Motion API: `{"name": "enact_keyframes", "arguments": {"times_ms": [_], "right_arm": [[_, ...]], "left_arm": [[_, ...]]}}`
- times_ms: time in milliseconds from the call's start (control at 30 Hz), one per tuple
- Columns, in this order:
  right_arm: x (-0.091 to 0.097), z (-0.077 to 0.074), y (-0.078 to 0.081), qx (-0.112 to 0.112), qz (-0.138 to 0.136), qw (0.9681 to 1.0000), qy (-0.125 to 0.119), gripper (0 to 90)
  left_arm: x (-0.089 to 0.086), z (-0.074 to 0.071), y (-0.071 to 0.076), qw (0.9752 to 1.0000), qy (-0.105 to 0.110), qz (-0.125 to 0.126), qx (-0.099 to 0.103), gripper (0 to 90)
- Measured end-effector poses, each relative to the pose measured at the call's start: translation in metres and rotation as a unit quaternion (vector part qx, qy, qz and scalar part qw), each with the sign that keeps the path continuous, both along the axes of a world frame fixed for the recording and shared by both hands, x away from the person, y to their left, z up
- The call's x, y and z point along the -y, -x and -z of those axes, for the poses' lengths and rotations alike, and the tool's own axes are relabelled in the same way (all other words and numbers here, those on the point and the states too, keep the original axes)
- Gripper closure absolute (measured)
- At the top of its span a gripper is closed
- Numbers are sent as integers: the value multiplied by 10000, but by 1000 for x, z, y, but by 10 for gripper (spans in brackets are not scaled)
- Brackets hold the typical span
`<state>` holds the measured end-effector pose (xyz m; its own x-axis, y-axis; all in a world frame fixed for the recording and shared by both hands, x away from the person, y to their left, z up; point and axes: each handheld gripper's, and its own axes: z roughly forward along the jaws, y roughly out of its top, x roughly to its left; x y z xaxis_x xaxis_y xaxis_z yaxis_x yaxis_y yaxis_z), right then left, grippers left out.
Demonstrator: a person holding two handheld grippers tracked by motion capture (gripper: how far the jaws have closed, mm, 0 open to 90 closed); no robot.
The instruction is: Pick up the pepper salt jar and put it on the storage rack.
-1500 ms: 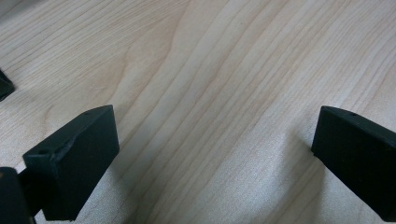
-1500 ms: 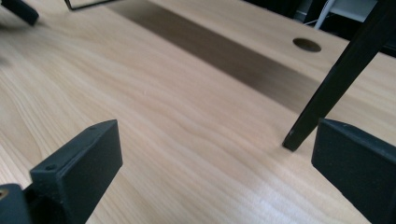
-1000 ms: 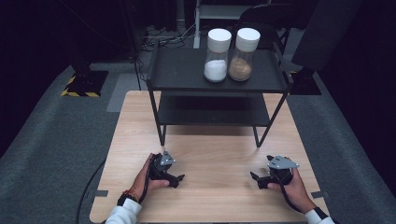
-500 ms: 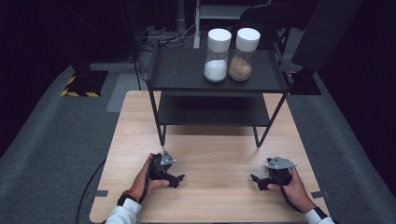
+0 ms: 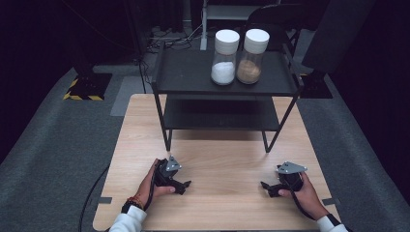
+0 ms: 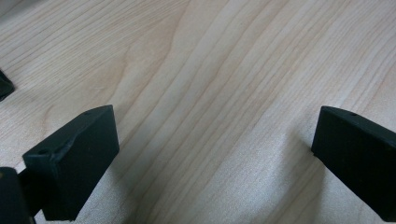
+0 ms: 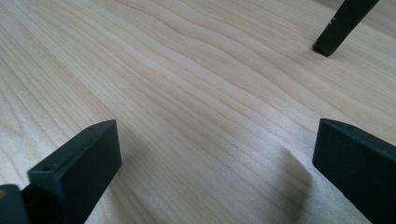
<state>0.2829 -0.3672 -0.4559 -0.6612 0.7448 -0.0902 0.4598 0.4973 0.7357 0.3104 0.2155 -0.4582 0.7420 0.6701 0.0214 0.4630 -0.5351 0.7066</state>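
A pale wooden surface [image 5: 217, 159] with a fine, wavy grain sits on grey carpet, and everything here is placed against the black metal rack [image 5: 225, 77] that stands on its far half. The rack is a rectangular two-tier frame on thin square legs, with a flat matte top shelf and a lower shelf in shadow beneath it. On the top shelf, toward its right half, two clear cylindrical jars with broad white lids stand upright, just beside each other: the jar of white powder [image 5: 225, 58] on the left and the jar of brown powder [image 5: 252, 55] on the right, each filled only in its lower part. No label or writing can be read on either. In front of the rack, near its front left leg, the person's left hand [image 5: 150, 186] rests on the wood holding the left gripper [image 5: 183, 186], a black tool with a grey three-cornered plate on top. In front of the rack's right leg and well apart from the other hand, the right hand [image 5: 302, 193] holds the right gripper [image 5: 265, 187], of the same make, low on the wood. In the left gripper view the two blocky, matte black jaws stand wide apart with only bare wood grain between them, holding nothing. In the right gripper view the jaws are likewise spread wide and empty above the wood, and one square rack leg [image 7: 343, 25] meets the surface beyond them.
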Motion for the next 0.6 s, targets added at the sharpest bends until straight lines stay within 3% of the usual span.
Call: {"name": "enact_keyframes", "arguments": {"times_ms": [267, 600], "right_arm": [[5, -2, -8, -220, 26, 9997, -113, 3], [5, -2, -9, -245, 67, 9996, -124, 0]], "left_arm": [[1, 1, 0, 10000, 21, 7, 8, 6], [1, 1, 0, 10000, 19, 10, 9, 7]]}}
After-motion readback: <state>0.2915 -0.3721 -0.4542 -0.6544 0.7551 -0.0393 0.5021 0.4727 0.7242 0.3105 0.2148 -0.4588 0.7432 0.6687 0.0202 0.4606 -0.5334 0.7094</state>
